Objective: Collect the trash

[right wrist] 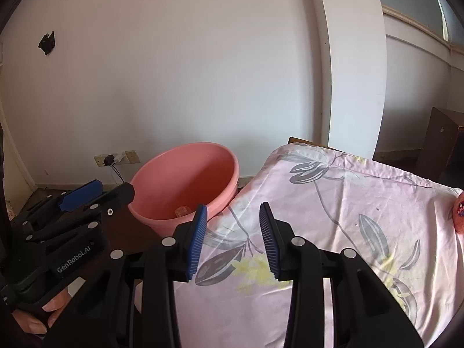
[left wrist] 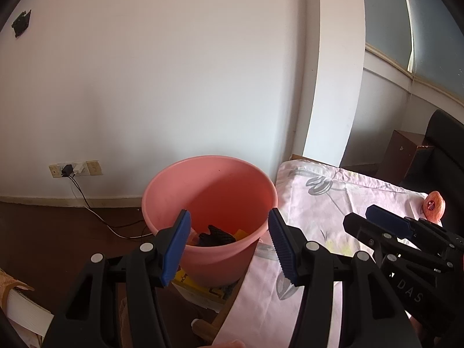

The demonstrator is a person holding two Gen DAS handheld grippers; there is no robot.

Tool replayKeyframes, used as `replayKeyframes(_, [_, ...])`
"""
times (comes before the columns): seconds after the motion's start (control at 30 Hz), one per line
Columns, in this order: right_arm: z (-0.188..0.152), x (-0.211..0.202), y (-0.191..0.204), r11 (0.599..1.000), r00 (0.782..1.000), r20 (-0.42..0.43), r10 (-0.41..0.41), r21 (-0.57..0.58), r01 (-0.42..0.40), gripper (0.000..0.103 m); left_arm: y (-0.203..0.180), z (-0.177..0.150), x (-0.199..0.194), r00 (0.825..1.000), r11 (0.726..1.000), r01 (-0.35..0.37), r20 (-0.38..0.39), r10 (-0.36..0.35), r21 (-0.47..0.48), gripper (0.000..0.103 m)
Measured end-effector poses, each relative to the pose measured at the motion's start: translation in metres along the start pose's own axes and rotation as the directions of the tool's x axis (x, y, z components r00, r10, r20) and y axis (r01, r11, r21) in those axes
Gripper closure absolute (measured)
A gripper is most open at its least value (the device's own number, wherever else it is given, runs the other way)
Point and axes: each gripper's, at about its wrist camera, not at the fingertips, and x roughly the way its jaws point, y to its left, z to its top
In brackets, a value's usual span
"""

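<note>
A pink plastic bin stands on the floor left of the table; it also shows in the right wrist view. Inside it lie a black crumpled piece, a yellow scrap and a small brownish piece. My left gripper is open and empty just above the bin's near rim. My right gripper is open and empty over the table's left edge. A red-pink wrapped item lies at the table's far right edge; it also shows in the right wrist view.
The table wears a pink flowered cloth. A wall socket with plugs and cables is behind the bin. A yellow-and-white box lies under the bin. Dark wooden furniture stands at the far right.
</note>
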Motion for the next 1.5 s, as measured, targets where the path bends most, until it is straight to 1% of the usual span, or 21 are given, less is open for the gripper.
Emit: replayKeyframes(1.5, [-0.0021, -0.0064, -0.0069, 1.0, 1.0, -0.006, -0.015, 0.018, 0.015, 0.065, -0.0108, -0.0003, 0.004, 0.999, 0.999, 0.026, -0.022, -0.025, 0.039, 0.048])
